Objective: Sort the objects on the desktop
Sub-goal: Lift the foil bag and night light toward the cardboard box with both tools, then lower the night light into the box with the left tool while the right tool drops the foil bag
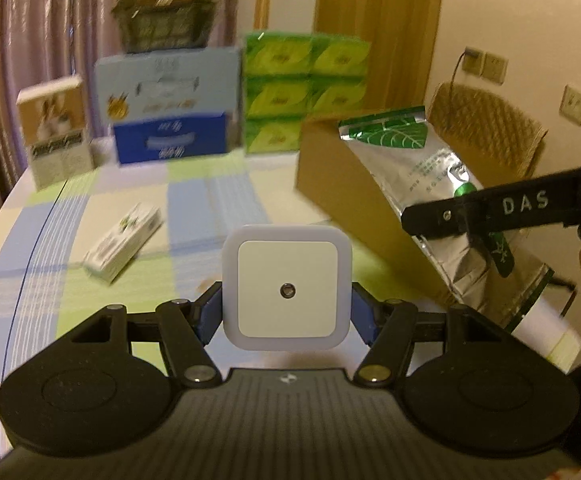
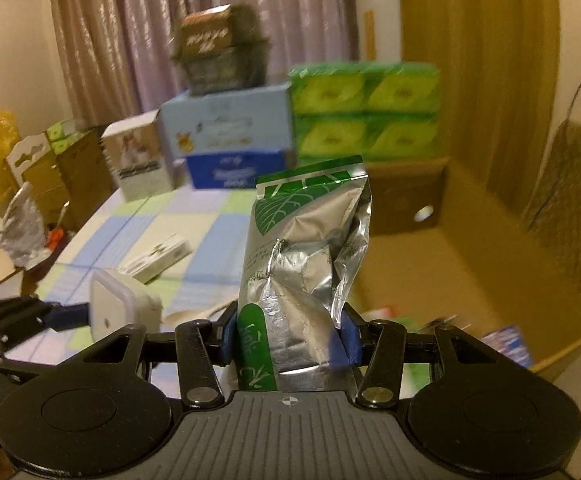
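Above the checked tablecloth (image 1: 210, 196), the left gripper (image 1: 286, 304) pinched a white square night light (image 1: 287, 292) by its two sides, the blue pads pressed against it and the flat face with its small round sensor turned toward the camera. It was held clear of the table. To its right, the right gripper (image 2: 286, 336) was clamped on a crinkled silver foil pouch (image 2: 310, 240) with green leaf print, gripping it near the bottom so the pouch stood upright between the jaws. That pouch was up beside the near wall of an open cardboard box (image 2: 450, 248), which sat at the table's right side; a few small things lay on its floor, too blurred to make out. A small white carton (image 1: 124, 242) lay flat on the cloth, well apart from both grippers. At the back stood a blue box (image 1: 170, 140), a stack of green tissue packs (image 1: 306, 88) and a pale box with an animal picture (image 1: 56, 132). Curtains (image 2: 194, 32) hung behind them.
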Available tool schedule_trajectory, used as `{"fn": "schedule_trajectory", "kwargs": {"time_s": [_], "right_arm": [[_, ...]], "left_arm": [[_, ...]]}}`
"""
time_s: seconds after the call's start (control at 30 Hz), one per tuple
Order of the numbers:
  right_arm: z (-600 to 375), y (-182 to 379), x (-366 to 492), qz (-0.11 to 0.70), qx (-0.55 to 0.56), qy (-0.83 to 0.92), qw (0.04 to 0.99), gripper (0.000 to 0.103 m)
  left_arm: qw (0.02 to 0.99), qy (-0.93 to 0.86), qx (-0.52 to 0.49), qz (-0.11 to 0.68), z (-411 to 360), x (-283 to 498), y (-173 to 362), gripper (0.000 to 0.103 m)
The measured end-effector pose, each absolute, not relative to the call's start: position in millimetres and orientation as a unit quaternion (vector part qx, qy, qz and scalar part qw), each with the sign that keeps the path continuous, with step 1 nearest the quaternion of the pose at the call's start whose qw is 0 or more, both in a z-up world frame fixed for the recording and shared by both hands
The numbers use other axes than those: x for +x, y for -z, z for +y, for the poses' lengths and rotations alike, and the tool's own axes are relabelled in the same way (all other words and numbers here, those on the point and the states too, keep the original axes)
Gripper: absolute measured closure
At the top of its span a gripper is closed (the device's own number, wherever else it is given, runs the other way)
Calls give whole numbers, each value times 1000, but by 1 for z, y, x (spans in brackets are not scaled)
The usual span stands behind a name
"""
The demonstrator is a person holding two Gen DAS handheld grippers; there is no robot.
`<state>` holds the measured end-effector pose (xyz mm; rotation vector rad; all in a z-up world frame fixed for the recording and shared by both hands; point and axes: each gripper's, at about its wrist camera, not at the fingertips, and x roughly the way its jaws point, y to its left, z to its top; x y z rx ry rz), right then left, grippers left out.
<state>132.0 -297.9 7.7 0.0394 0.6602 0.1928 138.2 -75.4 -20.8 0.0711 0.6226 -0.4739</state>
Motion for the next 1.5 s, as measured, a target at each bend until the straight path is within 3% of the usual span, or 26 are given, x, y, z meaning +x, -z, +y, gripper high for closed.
{"fn": "schedule_trajectory", "kwargs": {"time_s": [0.37, 0.87, 1.13, 1.5], "right_arm": [[-399, -26, 143, 321, 3, -46, 946, 56], [-453, -2, 181, 344, 26, -42, 938, 56], [-459, 5, 188, 352, 20, -37, 935, 56], [-444, 3, 202, 351, 5, -54, 935, 56]], "left_arm": [[915, 299, 36, 268, -181, 149, -37, 43], [900, 321, 23, 293, -272, 180, -28, 43], [898, 316, 21, 306, -287, 199, -10, 41], [913, 282, -4, 295, -239, 193, -14, 37]]}}
